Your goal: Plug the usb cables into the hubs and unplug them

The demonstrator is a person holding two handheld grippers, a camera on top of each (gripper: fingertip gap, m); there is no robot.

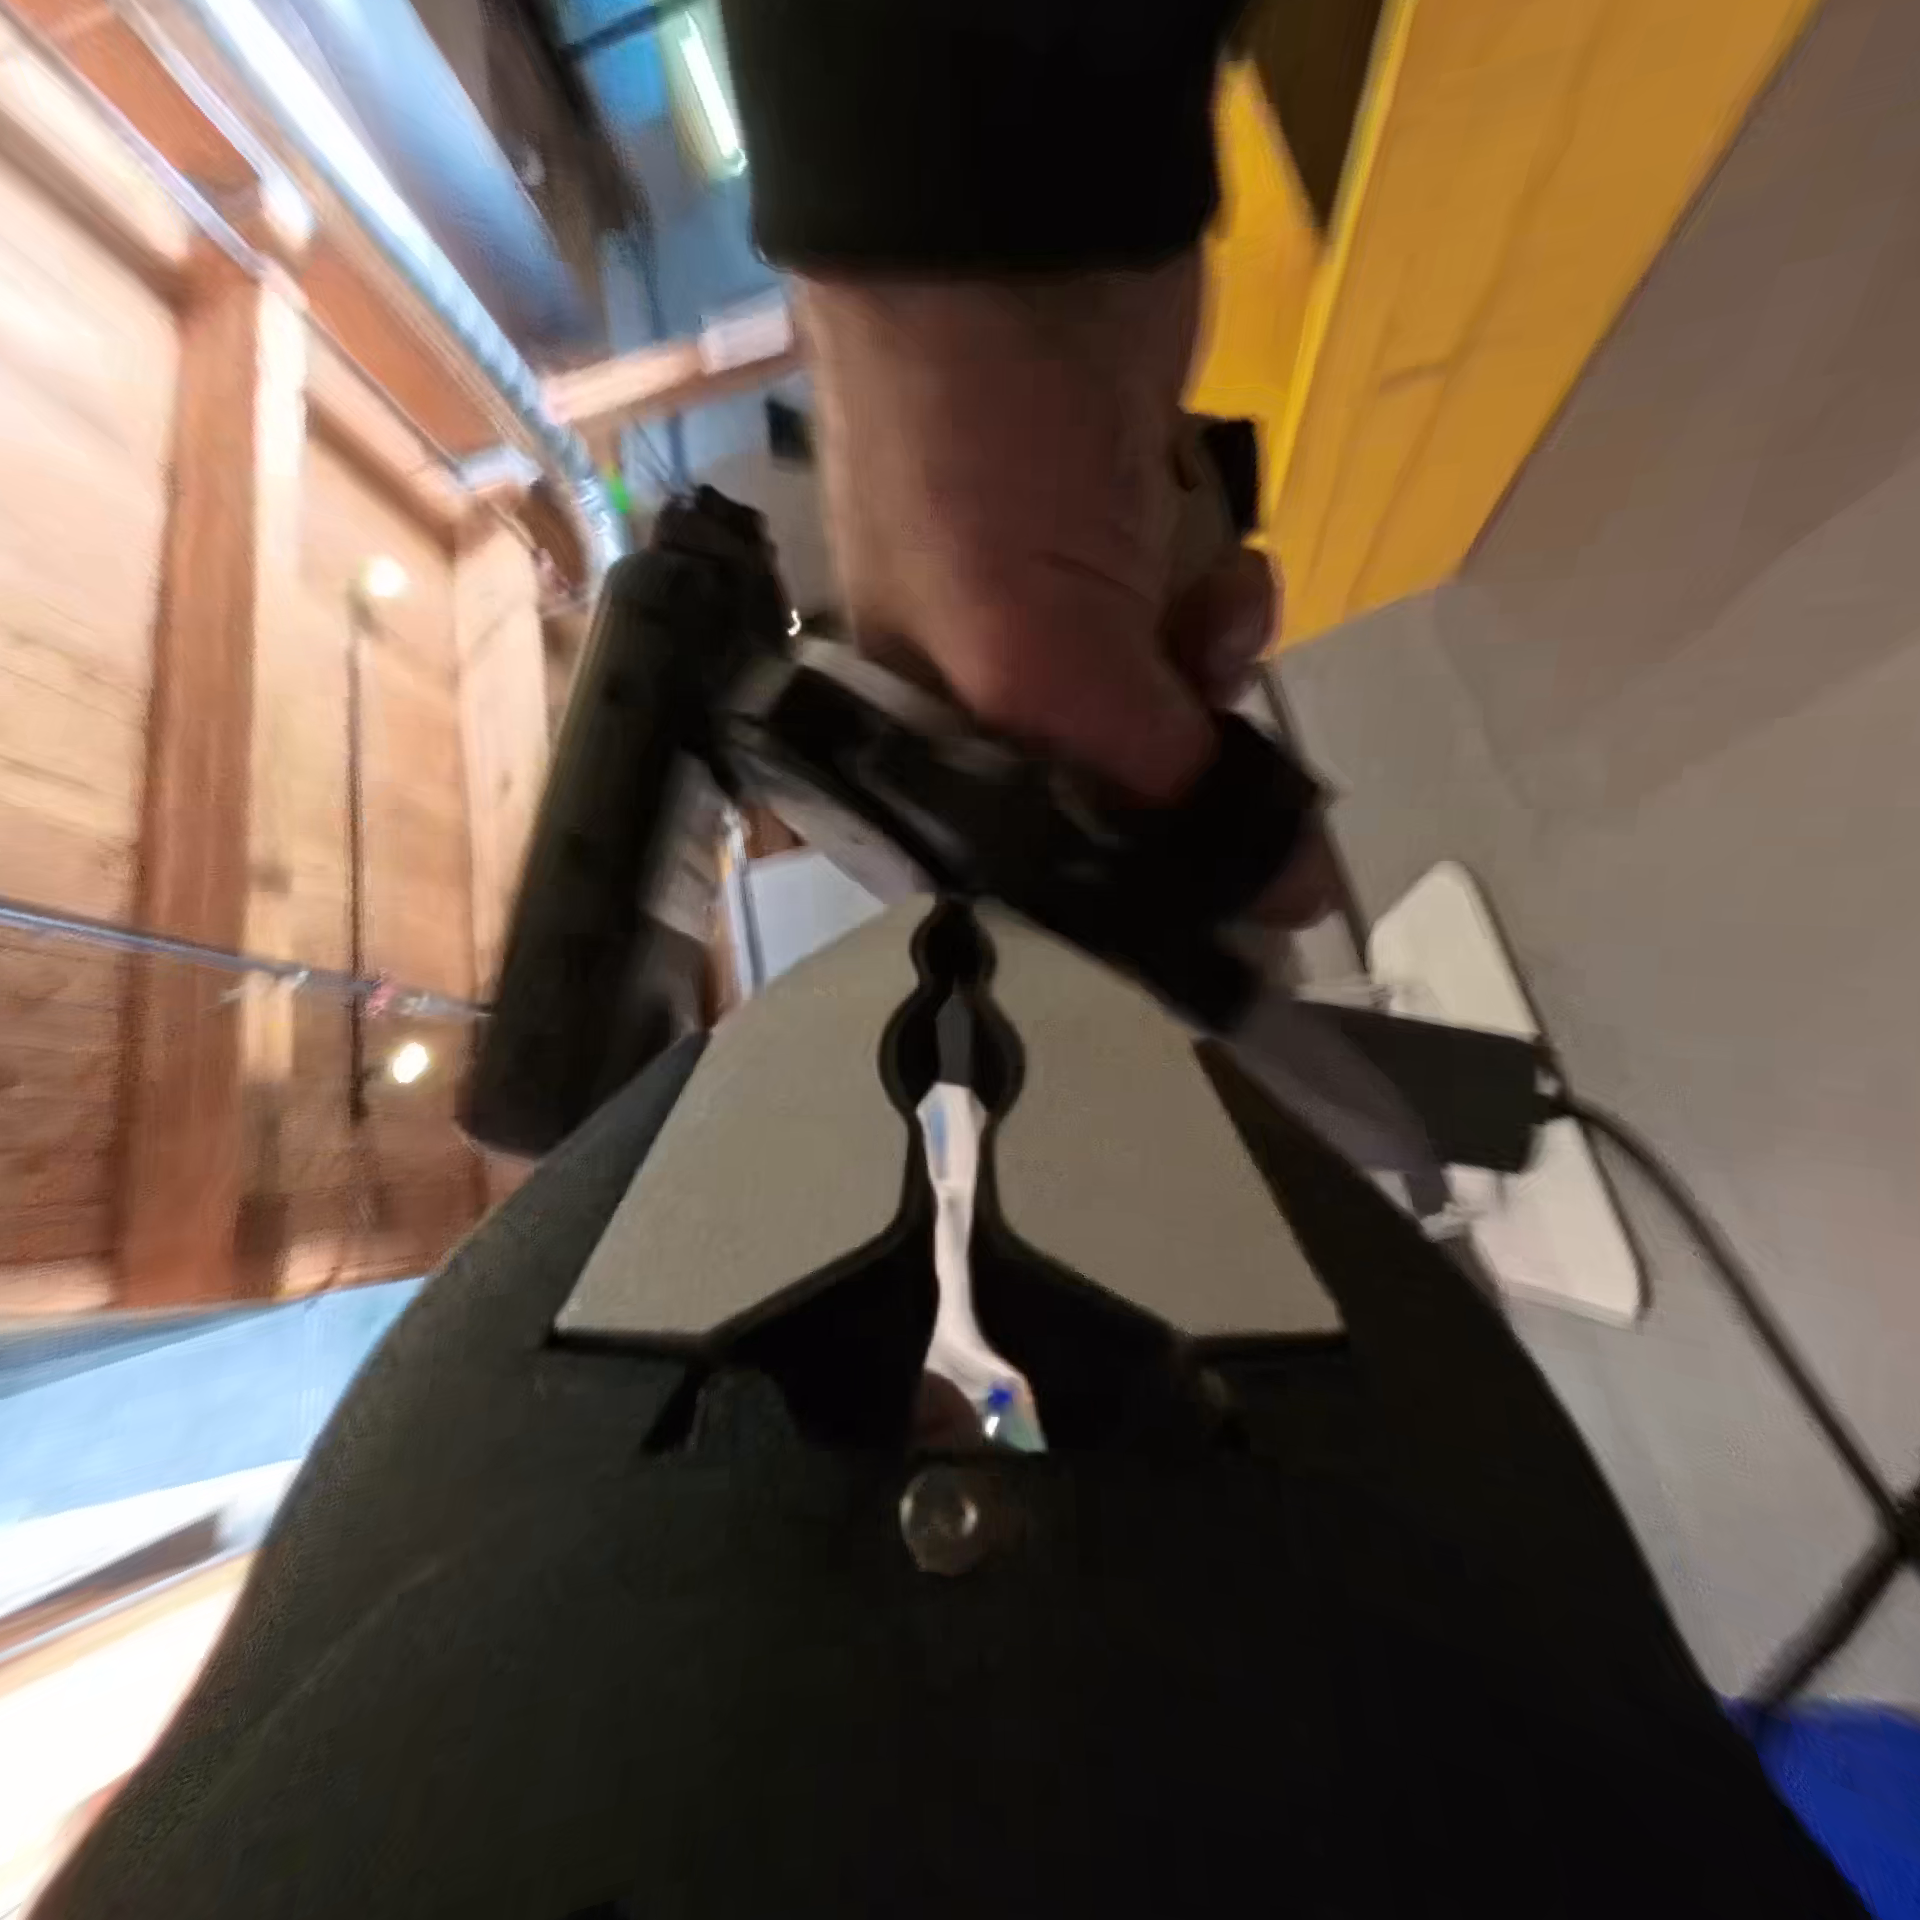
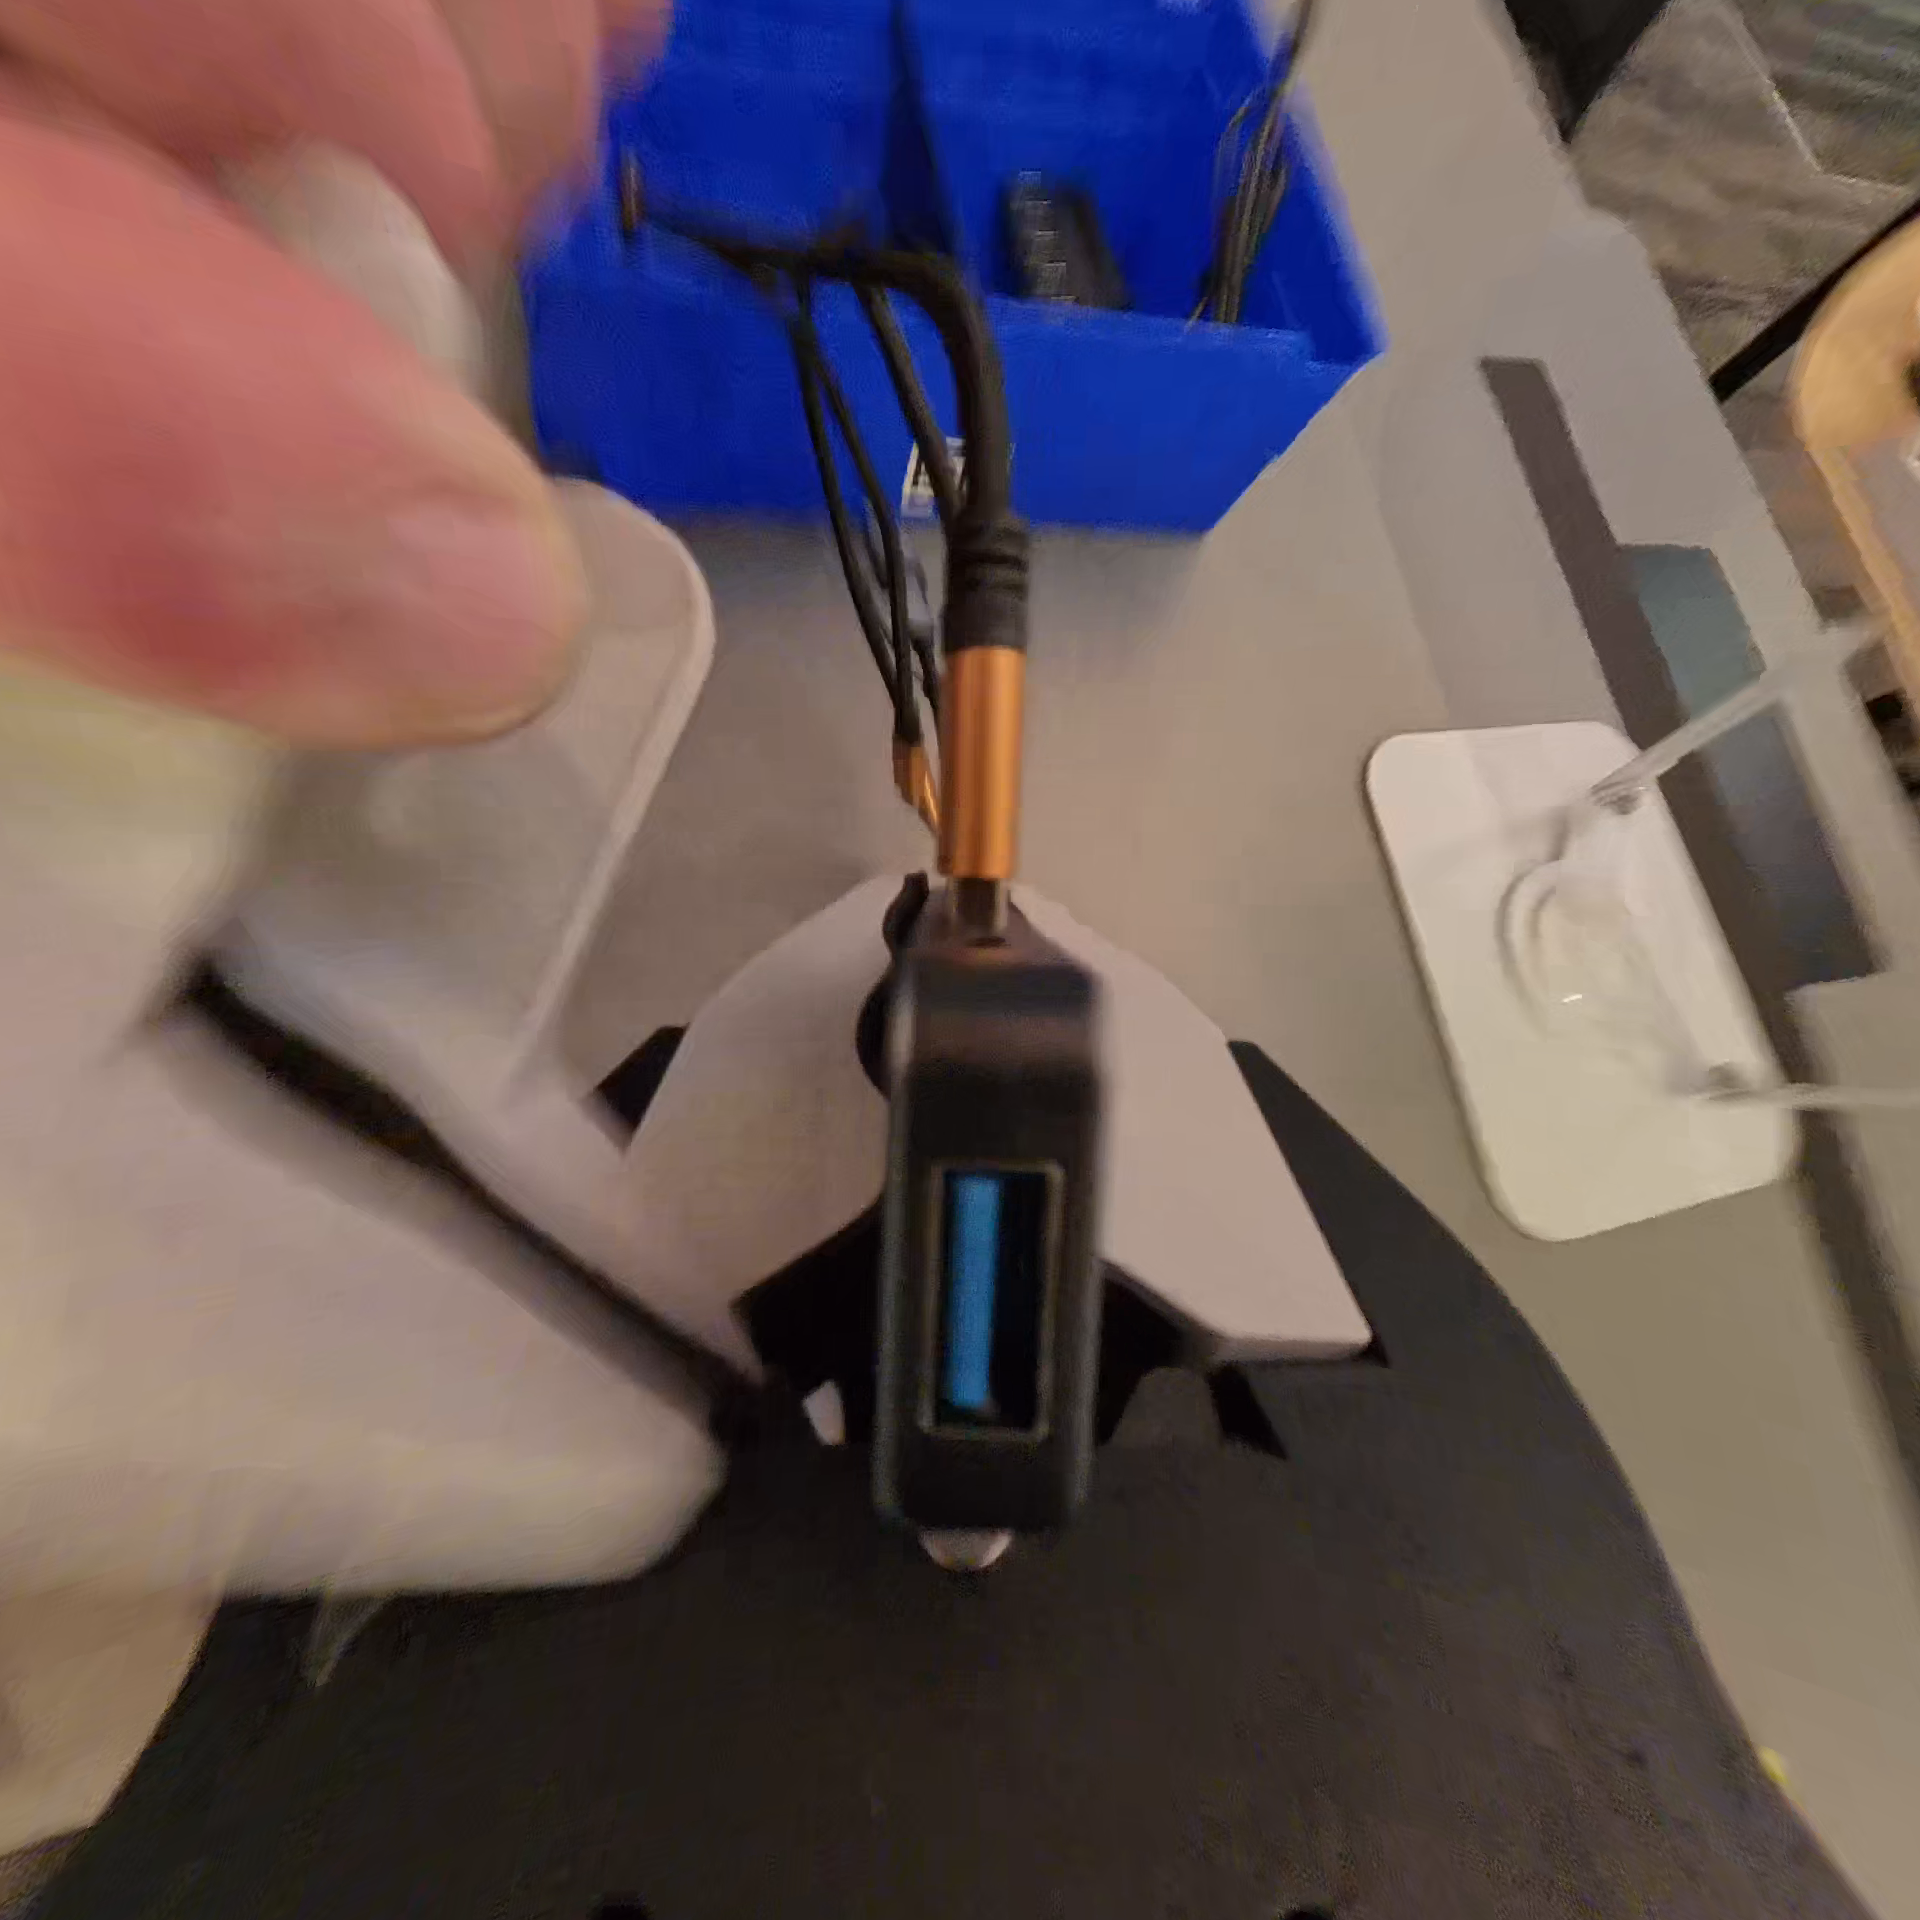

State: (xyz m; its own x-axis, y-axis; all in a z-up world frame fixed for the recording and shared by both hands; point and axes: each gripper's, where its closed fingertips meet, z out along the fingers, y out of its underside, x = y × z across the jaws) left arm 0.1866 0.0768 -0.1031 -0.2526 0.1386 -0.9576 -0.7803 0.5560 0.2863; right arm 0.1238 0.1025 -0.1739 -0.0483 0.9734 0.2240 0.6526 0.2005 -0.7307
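Observation:
In the right wrist view my right gripper [image 2: 966, 925] is shut on a black usb hub [image 2: 987, 1091], held end-on with its blue port facing the camera. A black cable with a copper-coloured plug [image 2: 977, 758] is seated in the hub's far end and trails back to the bin. In the left wrist view my left gripper [image 1: 951, 935] is shut on a thin white usb cable [image 1: 956, 1247] that runs down between the fingers. A person's hand [image 1: 1018, 540] holds the right gripper's black body [image 1: 1039, 800] just ahead of it. The views are motion-blurred.
A blue bin [image 2: 1091, 436] with black cables and another hub stands on the grey table [image 2: 1195, 675] behind the hub. A white stand base [image 2: 1558, 987] lies at the right. A blurred hand [image 2: 260, 416] and a pale device fill the left. A yellow surface [image 1: 1455, 260] lies beyond.

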